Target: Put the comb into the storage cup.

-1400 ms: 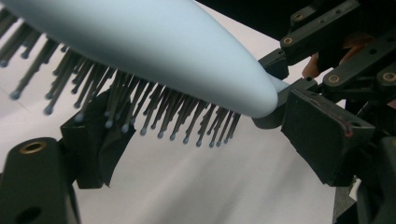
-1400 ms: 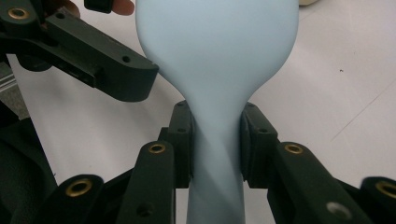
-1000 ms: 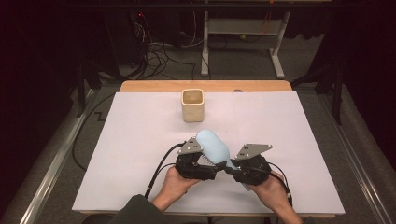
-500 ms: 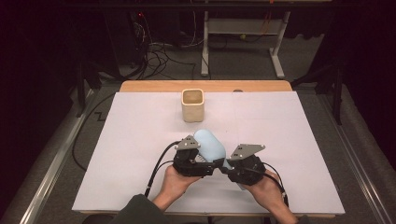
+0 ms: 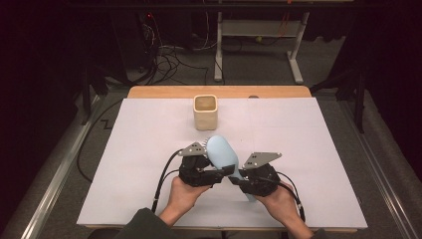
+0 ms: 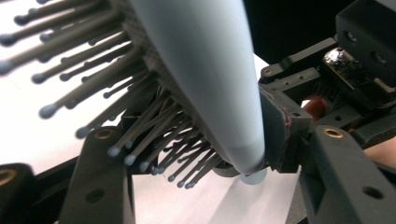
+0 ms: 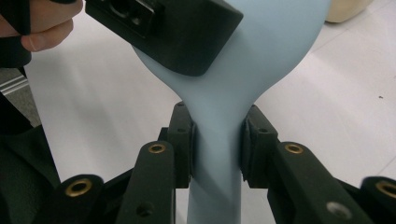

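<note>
Blue hairbrush [image 5: 221, 152] head aimed twd cup [image 5: 205, 111], handle near-side.

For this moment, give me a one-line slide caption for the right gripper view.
Right gripper fingers clamp the light blue hairbrush at its neck, while the left gripper grips the head.

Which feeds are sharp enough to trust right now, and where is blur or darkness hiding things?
High view: the white table is evenly lit and the cup sharp, but the surroundings fall to near black. Left gripper view: the brush is so close that its upper bristles smear out of focus. Right gripper view: the handle between the jaws is crisp; the top corners are soft.
</note>
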`<state>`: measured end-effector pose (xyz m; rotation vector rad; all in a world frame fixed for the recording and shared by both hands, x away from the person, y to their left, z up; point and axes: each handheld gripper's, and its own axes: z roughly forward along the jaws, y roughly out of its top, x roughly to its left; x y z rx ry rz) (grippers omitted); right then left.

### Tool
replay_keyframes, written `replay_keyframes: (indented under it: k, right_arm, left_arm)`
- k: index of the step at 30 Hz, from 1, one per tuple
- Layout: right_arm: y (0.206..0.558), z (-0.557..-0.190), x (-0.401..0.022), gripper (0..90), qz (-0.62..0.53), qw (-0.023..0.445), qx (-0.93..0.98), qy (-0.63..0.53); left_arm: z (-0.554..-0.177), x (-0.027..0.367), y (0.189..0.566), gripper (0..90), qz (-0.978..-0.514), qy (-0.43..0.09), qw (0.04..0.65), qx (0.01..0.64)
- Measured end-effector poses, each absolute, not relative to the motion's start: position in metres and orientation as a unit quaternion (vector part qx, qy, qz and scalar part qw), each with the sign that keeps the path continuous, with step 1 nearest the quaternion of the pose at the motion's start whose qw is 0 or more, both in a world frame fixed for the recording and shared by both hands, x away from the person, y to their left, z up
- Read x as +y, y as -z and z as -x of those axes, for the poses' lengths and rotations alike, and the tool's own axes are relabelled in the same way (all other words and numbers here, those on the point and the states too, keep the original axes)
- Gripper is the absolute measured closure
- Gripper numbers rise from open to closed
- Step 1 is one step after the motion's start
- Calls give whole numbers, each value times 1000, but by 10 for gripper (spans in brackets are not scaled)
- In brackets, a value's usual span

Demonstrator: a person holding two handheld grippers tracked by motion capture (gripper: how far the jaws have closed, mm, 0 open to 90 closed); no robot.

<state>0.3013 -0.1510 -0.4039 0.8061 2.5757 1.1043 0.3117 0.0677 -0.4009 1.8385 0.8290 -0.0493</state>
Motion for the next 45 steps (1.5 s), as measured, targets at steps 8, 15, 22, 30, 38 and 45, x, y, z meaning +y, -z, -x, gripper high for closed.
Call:
replay_keyframes:
  k: [8,15,22,30,38,45]
  right_arm:
    - [405,-300,-149,697,-272,105,873,-391]
    - [407,-303,-154,575,-283,92,865,-405]
    - [408,-302,-163,436,-288,97,848,-434]
    - [409,-299,-175,345,-287,118,835,-454]
    - [408,-298,-196,315,-303,129,819,-470]
    - [412,-297,-221,278,-325,139,805,-476]
  left_arm:
    - [-309,71,395,518,-775,25,531,341]
    - [-310,72,391,528,-779,24,528,338]
    - [-313,77,386,531,-777,12,527,344]
    - [-315,80,377,531,-775,-1,530,344]
    - [-318,83,374,532,-777,-11,526,345]
    - [-319,85,371,532,-775,-16,529,347]
